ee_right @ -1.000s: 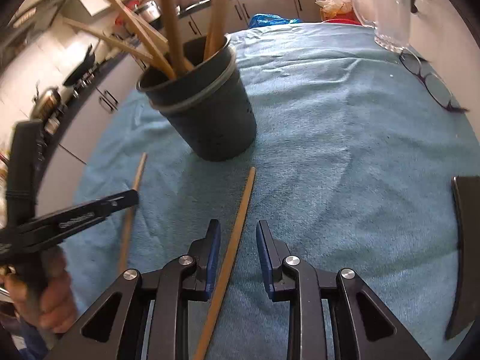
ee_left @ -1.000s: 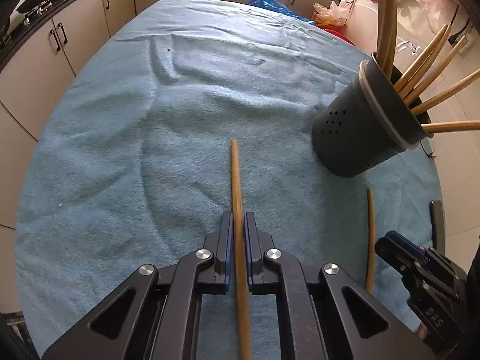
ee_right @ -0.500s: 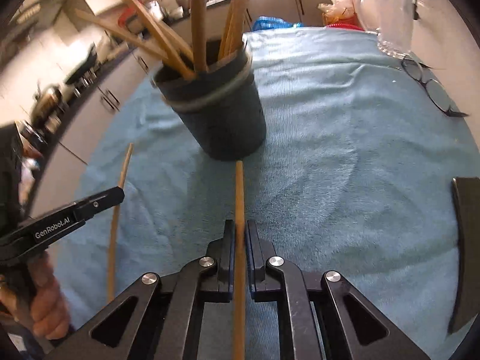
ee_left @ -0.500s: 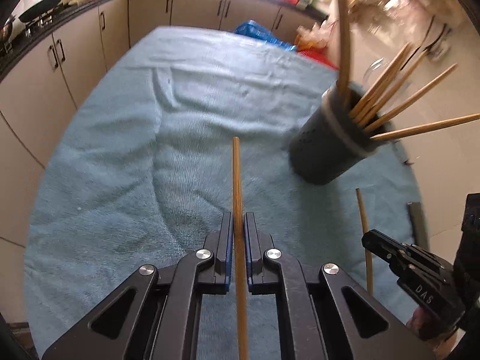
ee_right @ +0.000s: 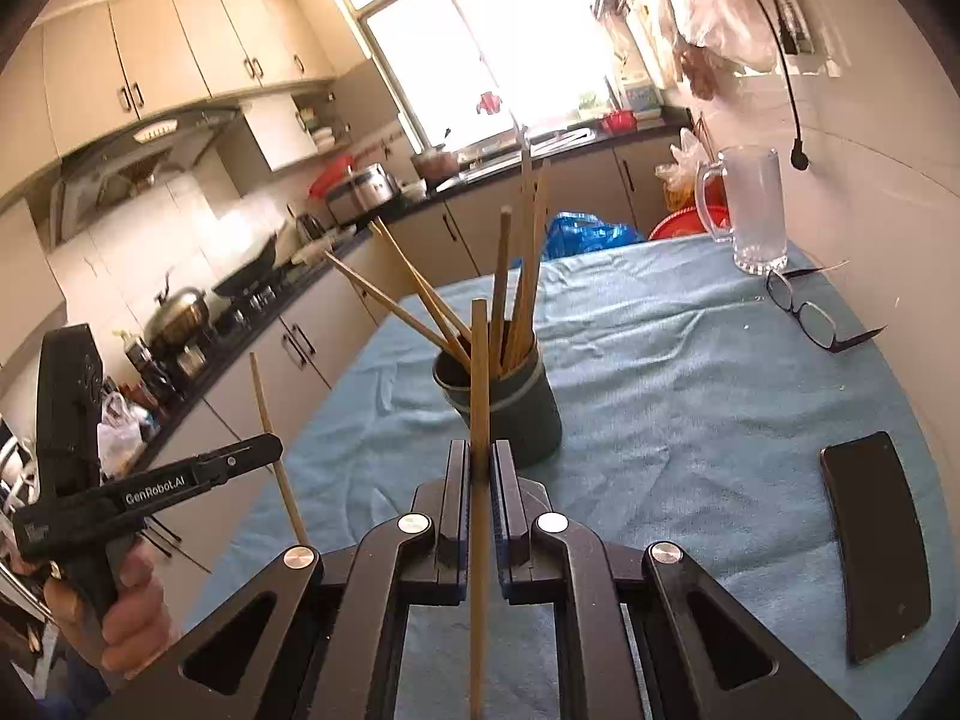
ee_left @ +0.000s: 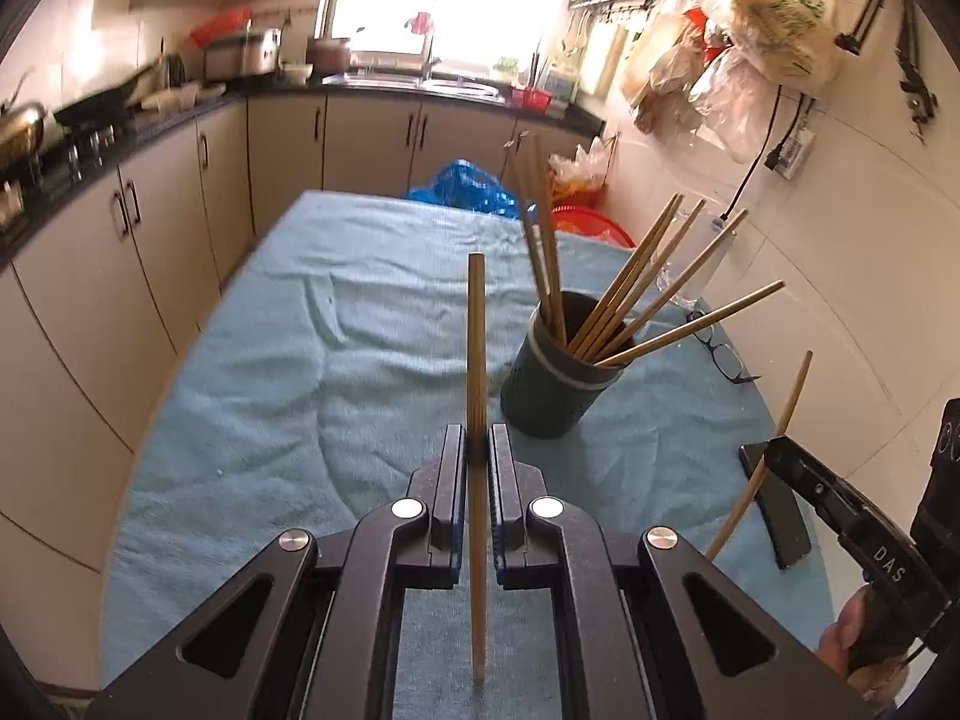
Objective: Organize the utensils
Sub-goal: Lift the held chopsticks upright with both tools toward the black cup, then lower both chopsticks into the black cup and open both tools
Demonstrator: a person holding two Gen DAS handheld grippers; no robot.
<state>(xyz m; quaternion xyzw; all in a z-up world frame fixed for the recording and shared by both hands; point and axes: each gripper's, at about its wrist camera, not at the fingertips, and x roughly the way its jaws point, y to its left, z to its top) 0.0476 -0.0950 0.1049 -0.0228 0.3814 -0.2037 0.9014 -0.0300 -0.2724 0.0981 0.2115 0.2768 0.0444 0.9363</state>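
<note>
Chopsticks fill both claws: the left claw [ee_left: 477,450] is clamped on one chopstick [ee_left: 476,360], the right claw [ee_right: 480,456] on another chopstick [ee_right: 479,372], both lifted above the blue towel [ee_left: 300,372] covering the bench. The dark utensil holder [ee_right: 510,414], bristling with more chopsticks, stands mid-bench just beyond both tips.

Dark round utensil holder [ee_left: 555,387] upright on blue towel, several wooden chopsticks [ee_left: 636,294] fanned inside. Two more chopsticks off towel: one [ee_left: 476,360] left of holder, other [ee_right: 479,396] just in front.
</note>
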